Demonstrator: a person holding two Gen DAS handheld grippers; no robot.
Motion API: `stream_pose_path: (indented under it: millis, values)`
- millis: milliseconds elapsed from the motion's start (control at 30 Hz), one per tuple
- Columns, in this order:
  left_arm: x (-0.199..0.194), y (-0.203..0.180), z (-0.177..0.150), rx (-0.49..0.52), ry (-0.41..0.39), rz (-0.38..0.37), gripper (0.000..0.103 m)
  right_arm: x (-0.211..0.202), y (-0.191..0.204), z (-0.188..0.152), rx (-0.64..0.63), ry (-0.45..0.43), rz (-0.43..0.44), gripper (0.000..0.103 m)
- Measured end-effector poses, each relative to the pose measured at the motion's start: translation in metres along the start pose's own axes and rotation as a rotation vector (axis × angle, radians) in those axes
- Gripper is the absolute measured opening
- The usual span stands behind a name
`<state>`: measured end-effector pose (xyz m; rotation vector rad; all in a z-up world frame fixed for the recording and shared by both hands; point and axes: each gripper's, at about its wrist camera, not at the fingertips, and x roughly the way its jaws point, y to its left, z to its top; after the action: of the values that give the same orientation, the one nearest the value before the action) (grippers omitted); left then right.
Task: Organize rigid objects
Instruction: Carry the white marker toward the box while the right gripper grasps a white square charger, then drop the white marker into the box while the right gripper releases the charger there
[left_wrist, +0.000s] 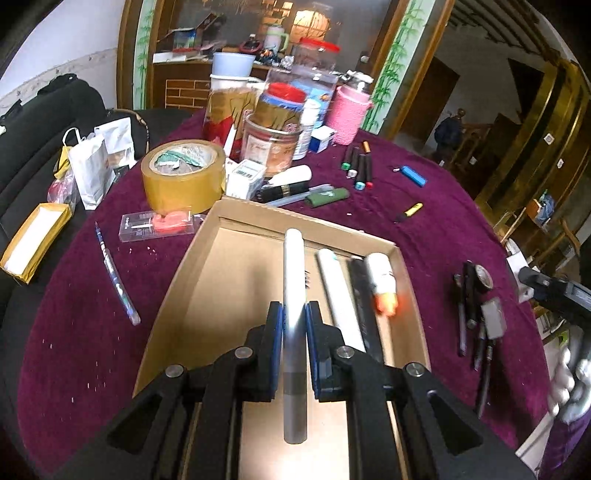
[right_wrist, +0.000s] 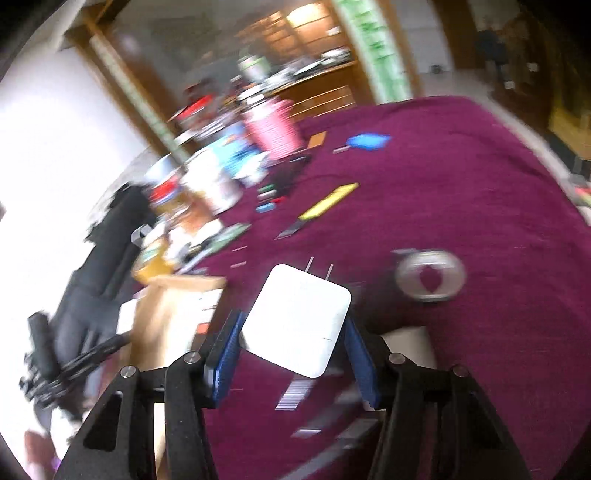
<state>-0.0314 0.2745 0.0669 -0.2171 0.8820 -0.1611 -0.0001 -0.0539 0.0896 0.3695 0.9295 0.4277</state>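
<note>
My left gripper (left_wrist: 294, 317) is shut on a long white and grey marker (left_wrist: 293, 295), held lengthwise over the open cardboard box (left_wrist: 184, 280). In the box's right side lie a white pen (left_wrist: 338, 291), a black pen (left_wrist: 364, 302) and a white glue tube with an orange cap (left_wrist: 384, 284). My right gripper (right_wrist: 291, 332) is shut on a white plug adapter (right_wrist: 295, 321) with two metal prongs, held above the purple tablecloth (right_wrist: 461, 184). The right wrist view is blurred by motion. The box corner (right_wrist: 177, 306) shows at its left.
Loose on the cloth are markers (left_wrist: 356, 162), a blue lighter (left_wrist: 413, 175), a yellow lighter (left_wrist: 410, 212), black pens with a watch (left_wrist: 476, 306), a blue pen (left_wrist: 116, 277), a tape roll (left_wrist: 183, 175) and a clear packet (left_wrist: 157, 225). Jars and cans (left_wrist: 273, 122) crowd the far side.
</note>
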Motion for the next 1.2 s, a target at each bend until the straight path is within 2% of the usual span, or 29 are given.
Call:
stream_pose_path:
  millis: [100,233,367,500,600,700,733,767,833,933,1067,1200]
  values:
    - [0.017,0.008,0.009,-0.012,0.030,0.006,0.012,0.043,0.044,0.002,-0.030,0.082,0.072,0.058]
    - [0.042,0.019,0.016,-0.048,0.080,-0.005,0.012,0.104,0.091,0.001,-0.052,0.172,0.119,0.059]
    - [0.057,0.029,0.018,-0.079,0.108,-0.008,0.012,0.151,0.120,0.003,-0.071,0.212,0.102,0.059]
    - [0.061,0.044,0.019,-0.142,0.108,-0.019,0.013,0.182,0.131,0.006,-0.083,0.234,0.067,0.059]
    - [0.057,0.051,0.018,-0.186,0.100,-0.066,0.019,0.196,0.136,0.006,-0.107,0.239,0.029,0.059]
    - [0.046,0.048,0.017,-0.197,0.090,-0.076,0.031,0.200,0.142,0.007,-0.133,0.222,-0.005,0.060]
    - [0.040,0.047,0.015,-0.201,0.080,-0.086,0.039,0.201,0.143,0.008,-0.146,0.219,-0.018,0.060]
    - [0.036,0.045,0.015,-0.199,0.077,-0.086,0.050,0.200,0.144,0.009,-0.153,0.211,-0.022,0.060]
    - [0.024,0.044,0.011,-0.201,0.055,-0.079,0.059,0.193,0.146,0.011,-0.171,0.187,-0.026,0.062]
    - [0.002,0.047,0.005,-0.229,0.008,-0.111,0.068,0.169,0.154,0.009,-0.241,0.109,-0.057,0.068]
    - [-0.030,0.042,-0.005,-0.215,-0.083,-0.076,0.071,0.119,0.163,0.002,-0.354,-0.049,-0.144,0.071]
    - [-0.057,0.029,-0.018,-0.195,-0.156,-0.048,0.073,0.056,0.163,-0.011,-0.425,-0.253,-0.248,0.084]
